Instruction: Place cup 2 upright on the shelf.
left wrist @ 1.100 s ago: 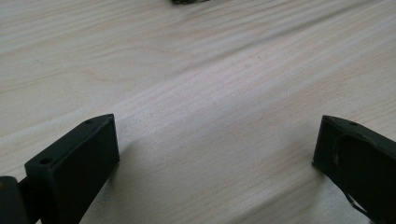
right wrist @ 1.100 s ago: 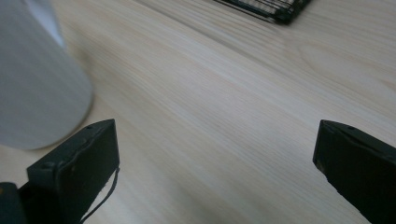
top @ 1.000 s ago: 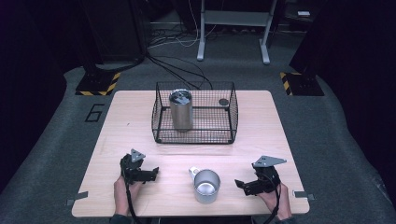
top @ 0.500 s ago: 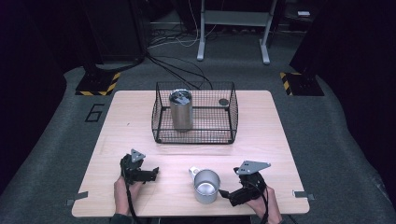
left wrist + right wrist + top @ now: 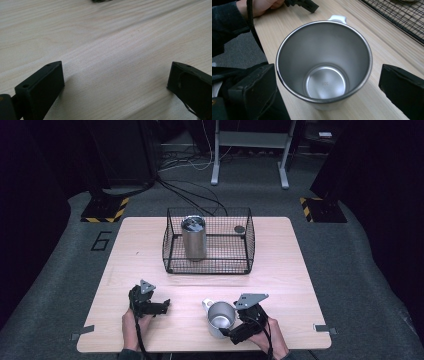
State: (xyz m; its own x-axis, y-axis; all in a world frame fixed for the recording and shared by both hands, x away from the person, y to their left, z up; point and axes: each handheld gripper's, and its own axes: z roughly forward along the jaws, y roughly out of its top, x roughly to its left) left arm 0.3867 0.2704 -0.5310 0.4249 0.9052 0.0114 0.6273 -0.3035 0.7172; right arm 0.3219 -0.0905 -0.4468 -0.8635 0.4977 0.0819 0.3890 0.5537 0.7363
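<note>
At the near edge of the table [image 5: 150,240], the right tongs [image 5: 231,332] are placed around a steel mug [image 5: 220,318]. In the right gripper view the two black jaws are seen wide apart, one on each side of the mug [image 5: 324,67], and no contact with its wall can be confirmed. The mug stands upright on the wood, empty, with its handle pointing away from the tongs. To the left, the left tongs [image 5: 164,304] are rested low on the bare table, also apart, with nothing between the jaws; only wood grain is seen in front of them.

Farther away, in the middle of the table, a wire basket [image 5: 208,265] is placed. Inside it a tall steel tumbler [image 5: 193,239] is standing, and a small dark round object [image 5: 240,228] is lying in the far right corner.

It is judged that the work is at an early stage: the mug is approached but not yet gripped. The closing, the lifting and probably the carrying to the basket are left.
</note>
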